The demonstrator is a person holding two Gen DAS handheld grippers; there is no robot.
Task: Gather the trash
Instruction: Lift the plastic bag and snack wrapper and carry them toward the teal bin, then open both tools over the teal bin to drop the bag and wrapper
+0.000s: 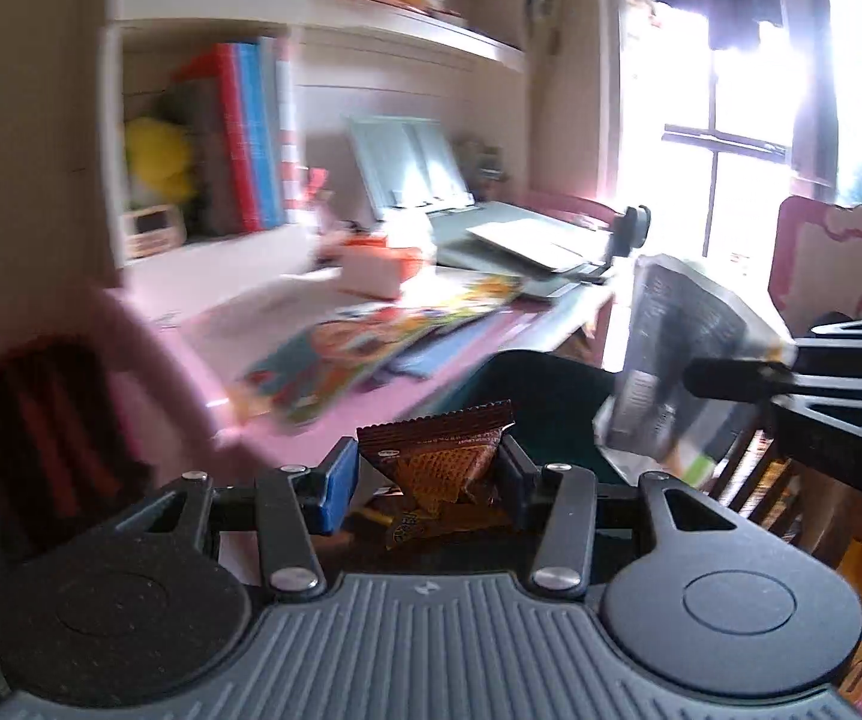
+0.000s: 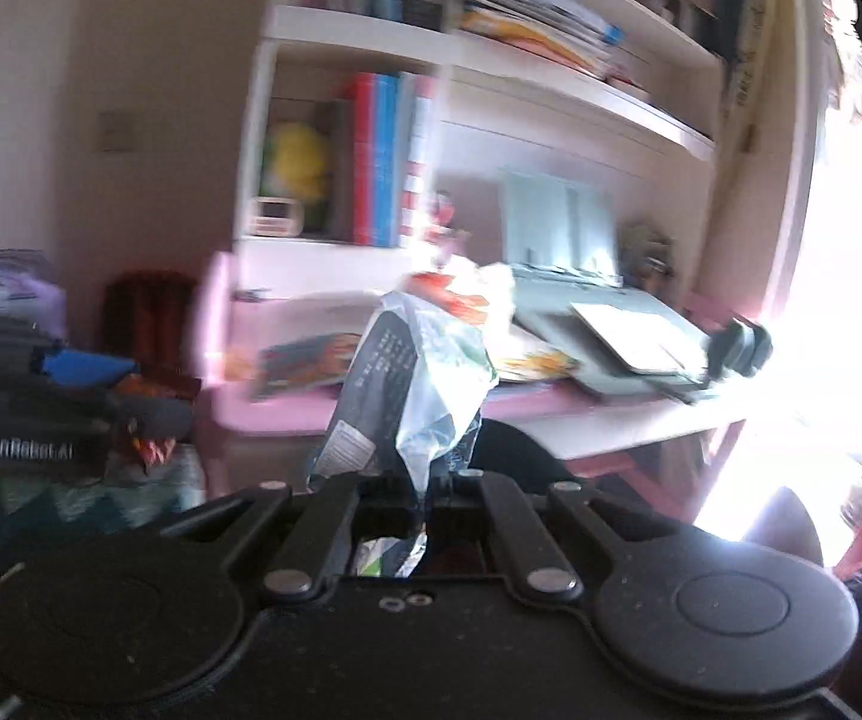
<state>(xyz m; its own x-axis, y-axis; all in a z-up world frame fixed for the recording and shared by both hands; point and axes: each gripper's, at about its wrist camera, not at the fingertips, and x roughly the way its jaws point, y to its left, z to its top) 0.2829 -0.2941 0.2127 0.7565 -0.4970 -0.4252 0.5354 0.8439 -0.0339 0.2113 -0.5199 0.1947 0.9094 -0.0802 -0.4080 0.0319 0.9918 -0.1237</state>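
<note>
We hold one piece of trash in each gripper, both lifted off the pink desk (image 1: 263, 324) and in front of its near edge. Our left gripper (image 1: 428, 471) is clamped on a brown snack wrapper (image 1: 439, 450), pinched low so the crimped top stands up between the blue pad and the black one. Our right gripper (image 2: 428, 489) is closed tight on the twisted neck of a dark-and-clear plastic bag (image 2: 407, 372), whose loose body billows above the jaws.

Both views are smeared with motion, and we see no bin in either, so we judge that we are carrying the pieces away from the desk.

To do this well, we keep both squeezes firm, since the bag is slippery film held only by a thin fold. We keep the bag apart from the left gripper so it cannot snag. The picture books (image 1: 371, 348) on the desk's front part are not trash.
</note>
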